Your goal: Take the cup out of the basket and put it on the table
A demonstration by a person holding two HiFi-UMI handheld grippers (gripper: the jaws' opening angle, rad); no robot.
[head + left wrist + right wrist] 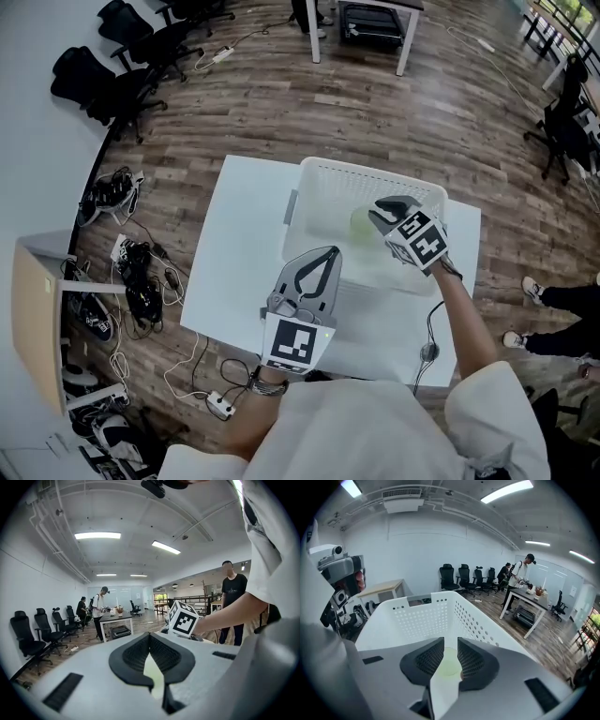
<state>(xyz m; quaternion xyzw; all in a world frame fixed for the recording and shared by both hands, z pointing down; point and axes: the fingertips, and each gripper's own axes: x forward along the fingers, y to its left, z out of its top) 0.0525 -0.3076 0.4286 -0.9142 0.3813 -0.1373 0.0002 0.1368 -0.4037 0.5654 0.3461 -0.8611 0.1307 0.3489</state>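
The pale green cup (364, 223) is down inside the white perforated basket (367, 170), right at the tips of the right gripper (386, 212), which hangs over the basket's interior. In the right gripper view, the cup (449, 663) shows through the narrow gap just past the jaws. The jaws are a little apart, with nothing pinched between them. The left gripper (330, 253) sits closer to the person, by the basket's near corner, with its tips pressed together and empty.

The basket stands on a white table (234, 262), whose bare top spreads out to the left gripper's left. Around it is wood-plank floor (281, 103), with a tangle of cables (141, 272) off to the left gripper's left. Black office chairs (141, 47) stand well beyond. Far ahead of the right gripper, another white table (361, 23) is in view.
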